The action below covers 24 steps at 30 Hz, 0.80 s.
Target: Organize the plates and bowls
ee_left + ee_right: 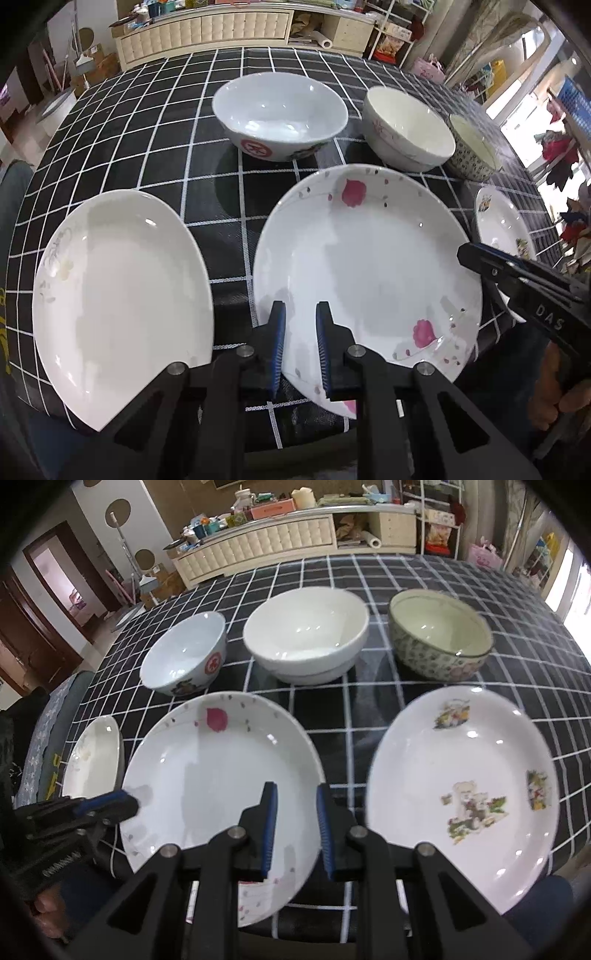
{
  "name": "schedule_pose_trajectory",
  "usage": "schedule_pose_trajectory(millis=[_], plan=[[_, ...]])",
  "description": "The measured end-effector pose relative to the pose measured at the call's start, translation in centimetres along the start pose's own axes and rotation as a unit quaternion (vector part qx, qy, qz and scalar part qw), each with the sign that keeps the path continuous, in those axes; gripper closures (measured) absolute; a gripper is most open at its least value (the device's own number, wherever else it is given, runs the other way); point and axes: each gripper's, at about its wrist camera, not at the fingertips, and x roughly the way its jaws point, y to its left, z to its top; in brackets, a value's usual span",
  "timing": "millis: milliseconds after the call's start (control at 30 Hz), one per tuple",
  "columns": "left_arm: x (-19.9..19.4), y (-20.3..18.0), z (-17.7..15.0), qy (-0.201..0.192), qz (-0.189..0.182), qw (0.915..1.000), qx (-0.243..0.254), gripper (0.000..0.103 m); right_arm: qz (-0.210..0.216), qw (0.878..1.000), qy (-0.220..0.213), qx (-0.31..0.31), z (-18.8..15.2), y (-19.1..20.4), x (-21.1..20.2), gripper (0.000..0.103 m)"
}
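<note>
A white plate with pink flowers [369,266] [221,775] lies at the near edge of the table. My left gripper [300,306] [127,805] is shut on its left rim, one pad outside the edge and one inside. My right gripper [296,786] [463,254] is shut on its right rim in the same way. A plain white plate [122,288] lies to its left and a cartoon-print plate [461,794] to its right. Behind them stand a red-emblem bowl [280,114], a white bowl [406,125] and a green patterned bowl [439,635].
The table wears a black cloth with white checks [155,122], and its front edge runs just under the plates. A person's hand [565,402] holds the right gripper's handle. A cream cabinet [266,546] and cluttered shelves stand beyond the table.
</note>
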Motion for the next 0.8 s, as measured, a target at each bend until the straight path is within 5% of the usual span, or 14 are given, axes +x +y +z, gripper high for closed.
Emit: schedule_pose_trajectory(millis=[267, 800], plan=[[-1.8, 1.5, 0.0, -0.014, 0.001, 0.9999, -0.007, 0.088, -0.009, 1.000, 0.007, 0.004, -0.1, -0.7, 0.2, 0.078], [1.6, 1.0, 0.2, 0.014, 0.014, 0.9997, 0.012, 0.088, 0.002, 0.999, 0.046, 0.017, -0.5, -1.0, 3.0, 0.078]])
